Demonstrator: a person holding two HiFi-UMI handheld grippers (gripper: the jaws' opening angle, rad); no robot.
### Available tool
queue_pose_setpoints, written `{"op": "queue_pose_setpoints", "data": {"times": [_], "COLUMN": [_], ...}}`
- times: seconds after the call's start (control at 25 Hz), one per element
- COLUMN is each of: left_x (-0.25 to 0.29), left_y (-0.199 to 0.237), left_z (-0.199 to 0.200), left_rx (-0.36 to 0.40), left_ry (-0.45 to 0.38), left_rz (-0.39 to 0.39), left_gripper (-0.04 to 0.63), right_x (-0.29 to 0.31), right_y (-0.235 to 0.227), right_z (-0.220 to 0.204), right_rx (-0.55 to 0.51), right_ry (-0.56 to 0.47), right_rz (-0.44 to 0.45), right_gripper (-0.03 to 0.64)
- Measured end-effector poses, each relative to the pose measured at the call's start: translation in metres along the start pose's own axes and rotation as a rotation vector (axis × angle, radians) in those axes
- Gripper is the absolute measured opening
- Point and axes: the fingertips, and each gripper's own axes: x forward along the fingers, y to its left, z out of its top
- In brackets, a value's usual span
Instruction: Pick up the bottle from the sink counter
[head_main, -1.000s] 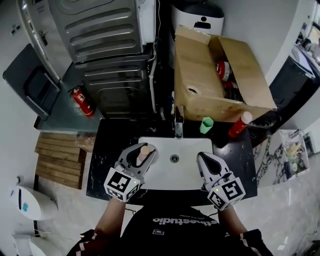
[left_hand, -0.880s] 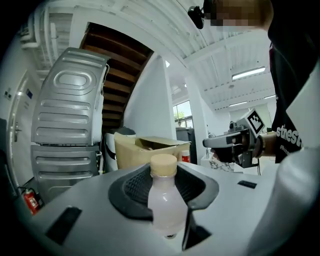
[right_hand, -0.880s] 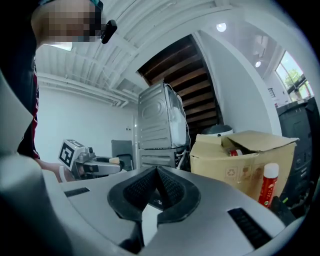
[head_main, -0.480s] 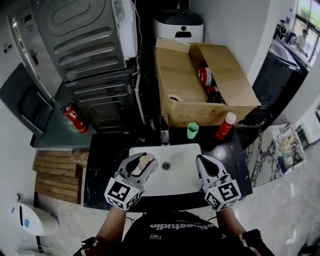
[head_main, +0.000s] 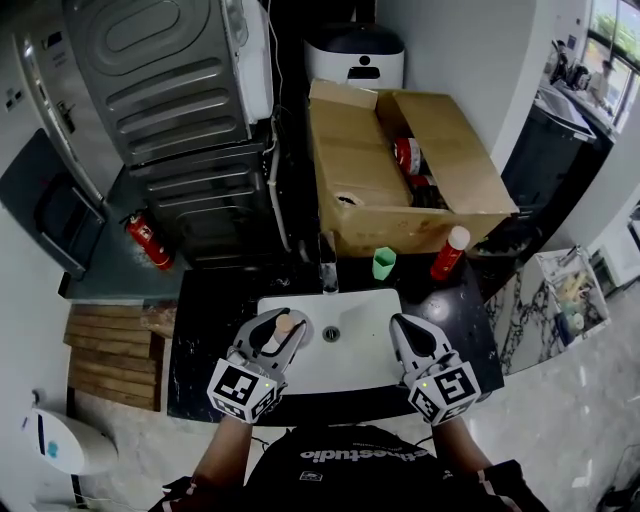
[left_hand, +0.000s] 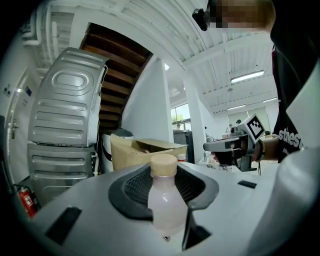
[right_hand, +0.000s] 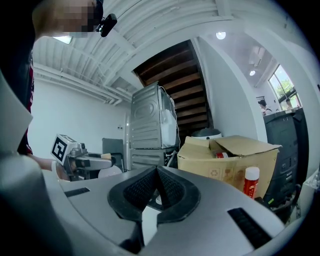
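A small milky-pink bottle (left_hand: 164, 200) with a beige cap (head_main: 284, 324) stands upright between the black pads of my left gripper (left_hand: 165, 176), which is shut on it. In the head view the left gripper (head_main: 280, 328) hovers over the left rim of the white sink (head_main: 352, 352). My right gripper (head_main: 404, 328) hangs over the sink's right side. Its jaws (right_hand: 156, 186) meet at the tips with nothing between them. Each gripper shows in the other's view: the right gripper (left_hand: 231, 147) and the left gripper (right_hand: 82, 161).
On the black counter (head_main: 205, 320) behind the sink stand a faucet (head_main: 328, 270), a green cup (head_main: 384, 262) and a red bottle with a white cap (head_main: 447, 253). An open cardboard box (head_main: 365, 185) sits behind them. A washing machine (head_main: 170, 80) and a fire extinguisher (head_main: 145, 240) are at the left.
Both grippers have drawn back a little toward the person, the bottle still held in the left one. The head view has shifted slightly.
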Motion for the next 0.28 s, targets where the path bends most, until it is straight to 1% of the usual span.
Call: {"op": "queue_pose_setpoints", "data": {"times": [0.28], "left_x": [-0.0015], "left_y": [0.0018], "left_z": [0.0010], "left_rx": [-0.002], "left_ry": [-0.004], "left_rz": [-0.005], "left_gripper": [0.141], "right_x": [0.0020], "right_y": [0.0046], "right_z": [0.0010], "right_rx": [-0.009], "right_ry": [0.006], "right_rz": [0.007], "right_gripper": [0.037]}}
